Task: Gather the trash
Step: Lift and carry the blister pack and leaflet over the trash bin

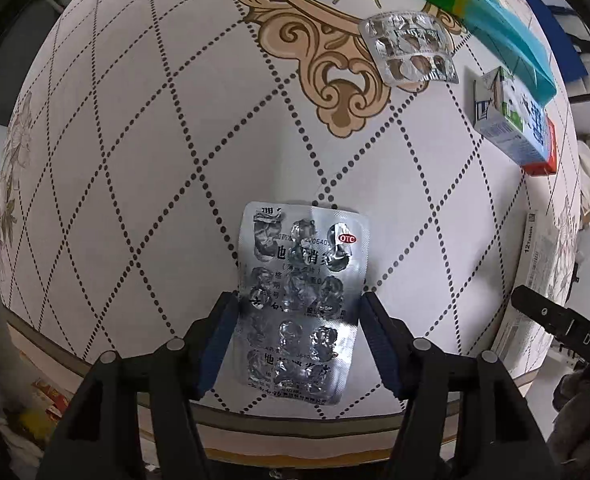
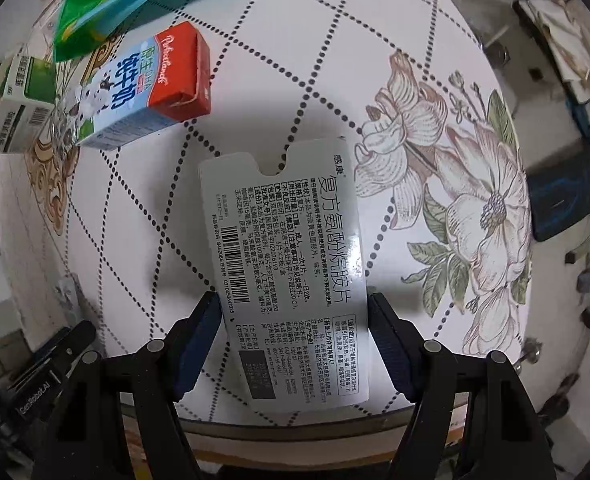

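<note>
A used silver blister pack stands between the fingers of my left gripper. Both blue pads press on its long edges, and its lower end reaches past the table's near rim. In the right wrist view a flat white medicine box with black print and a barcode sits between the fingers of my right gripper, whose pads touch its two sides. The same box shows at the table's right edge in the left wrist view. A second empty blister pack lies farther back.
The round table has a white cloth with dotted diamonds and flowers. A blue and red milk carton, a green and blue bag and a white and green box lie at the back. Clutter covers the floor around the table.
</note>
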A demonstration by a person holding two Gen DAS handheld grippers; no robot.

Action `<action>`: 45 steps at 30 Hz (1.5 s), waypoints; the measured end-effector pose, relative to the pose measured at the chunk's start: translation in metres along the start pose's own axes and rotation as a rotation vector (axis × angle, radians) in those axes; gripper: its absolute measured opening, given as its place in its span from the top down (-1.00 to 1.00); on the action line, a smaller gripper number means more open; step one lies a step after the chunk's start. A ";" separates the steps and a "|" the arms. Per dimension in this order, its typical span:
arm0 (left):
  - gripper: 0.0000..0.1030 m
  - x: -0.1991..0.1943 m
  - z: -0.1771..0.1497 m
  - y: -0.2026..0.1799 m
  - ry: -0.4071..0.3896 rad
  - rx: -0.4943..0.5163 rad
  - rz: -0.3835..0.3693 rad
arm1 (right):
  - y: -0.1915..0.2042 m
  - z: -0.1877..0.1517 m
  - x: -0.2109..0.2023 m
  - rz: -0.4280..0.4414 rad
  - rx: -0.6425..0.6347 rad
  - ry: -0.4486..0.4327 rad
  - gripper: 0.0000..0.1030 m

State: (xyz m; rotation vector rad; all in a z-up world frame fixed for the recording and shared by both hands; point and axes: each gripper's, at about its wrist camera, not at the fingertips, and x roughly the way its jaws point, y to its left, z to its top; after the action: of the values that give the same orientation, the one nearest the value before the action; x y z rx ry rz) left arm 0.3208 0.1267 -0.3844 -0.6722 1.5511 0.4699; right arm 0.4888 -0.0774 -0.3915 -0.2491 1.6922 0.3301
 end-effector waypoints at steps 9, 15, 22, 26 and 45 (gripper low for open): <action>-0.19 0.006 -0.016 -0.051 -0.050 0.159 0.097 | 0.047 -0.001 0.023 -0.138 -0.159 -0.002 -0.63; -0.19 0.002 -0.025 -0.034 -0.078 0.153 0.106 | 0.075 -0.032 0.023 -0.160 -0.219 -0.084 -0.42; -0.19 -0.050 -0.044 -0.032 -0.168 0.164 0.125 | 0.052 -0.048 -0.001 -0.154 -0.255 -0.158 -0.42; -0.19 -0.079 -0.064 -0.032 -0.243 0.172 0.122 | 0.057 -0.077 -0.022 -0.137 -0.267 -0.231 -0.42; -0.19 -0.126 -0.223 0.049 -0.428 0.279 -0.028 | 0.049 -0.279 -0.106 -0.052 -0.139 -0.443 -0.42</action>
State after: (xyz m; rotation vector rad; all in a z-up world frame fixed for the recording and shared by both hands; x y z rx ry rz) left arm 0.1229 0.0334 -0.2428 -0.3482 1.1699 0.3406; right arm 0.2288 -0.1341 -0.2475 -0.2979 1.2260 0.4299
